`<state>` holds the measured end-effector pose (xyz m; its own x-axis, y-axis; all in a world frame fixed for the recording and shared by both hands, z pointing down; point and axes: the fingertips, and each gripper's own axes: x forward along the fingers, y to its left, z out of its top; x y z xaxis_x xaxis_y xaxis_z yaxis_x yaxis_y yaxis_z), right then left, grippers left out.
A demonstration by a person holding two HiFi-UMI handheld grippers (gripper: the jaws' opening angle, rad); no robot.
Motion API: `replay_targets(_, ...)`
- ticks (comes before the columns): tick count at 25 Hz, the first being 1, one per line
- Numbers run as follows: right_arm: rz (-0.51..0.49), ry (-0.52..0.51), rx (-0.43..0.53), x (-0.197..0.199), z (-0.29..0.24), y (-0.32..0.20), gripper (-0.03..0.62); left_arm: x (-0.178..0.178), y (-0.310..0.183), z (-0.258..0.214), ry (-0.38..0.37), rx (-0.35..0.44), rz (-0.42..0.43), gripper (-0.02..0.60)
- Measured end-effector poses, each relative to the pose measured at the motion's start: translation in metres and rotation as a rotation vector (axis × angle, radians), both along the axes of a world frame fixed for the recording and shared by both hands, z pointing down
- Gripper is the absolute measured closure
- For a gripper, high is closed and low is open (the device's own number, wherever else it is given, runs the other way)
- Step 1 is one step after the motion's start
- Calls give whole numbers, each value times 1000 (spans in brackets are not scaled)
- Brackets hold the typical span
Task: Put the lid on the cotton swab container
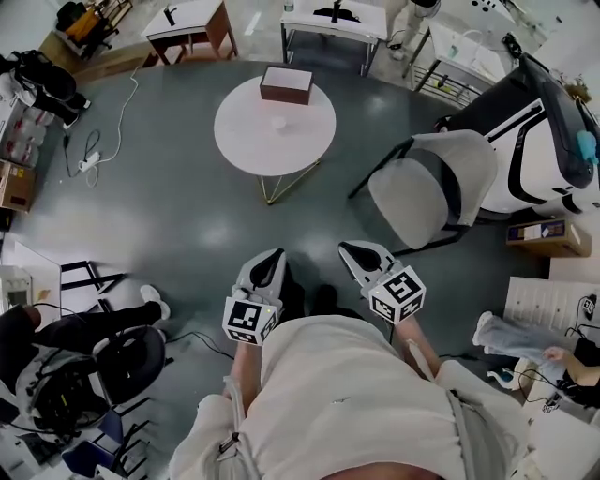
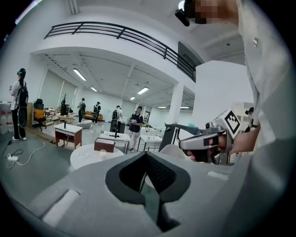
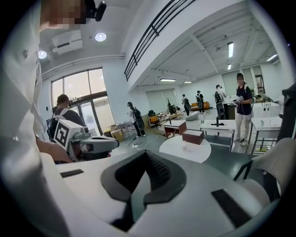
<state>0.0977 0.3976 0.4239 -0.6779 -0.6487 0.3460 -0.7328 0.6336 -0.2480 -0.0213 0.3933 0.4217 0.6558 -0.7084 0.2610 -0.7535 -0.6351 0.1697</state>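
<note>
A small white cotton swab container [image 1: 278,122] stands on the round white table [image 1: 244,131] well ahead of me, too small to tell whether a lid is on it. It also shows as the small white container [image 2: 102,154] in the left gripper view and the container [image 3: 184,145] in the right gripper view. My left gripper [image 1: 270,255] and right gripper [image 1: 352,249] are held side by side close to my body, far short of the table. Both are shut with nothing in them. The shut left gripper [image 2: 146,155] and the shut right gripper [image 3: 148,157] each point toward the table.
A brown box [image 1: 286,83] sits at the table's far side. A grey chair [image 1: 431,187] stands right of the table, with desks [image 1: 333,21] behind. Cables and an office chair [image 1: 127,361] lie at my left. Several people stand in the hall.
</note>
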Motion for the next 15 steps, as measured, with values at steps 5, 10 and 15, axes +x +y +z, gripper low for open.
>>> replay_targets(5, 46, 14, 37, -24, -17, -38, 588, -21, -43, -16, 1, 56, 42, 577)
replay_targets(10, 97, 10, 51, -44, -26, -63, 589, -45, -68, -22, 11, 64, 67, 577)
replay_targets(15, 152, 6, 39, -61, -21, -76, 588, -64, -84, -23, 1, 65, 120, 577)
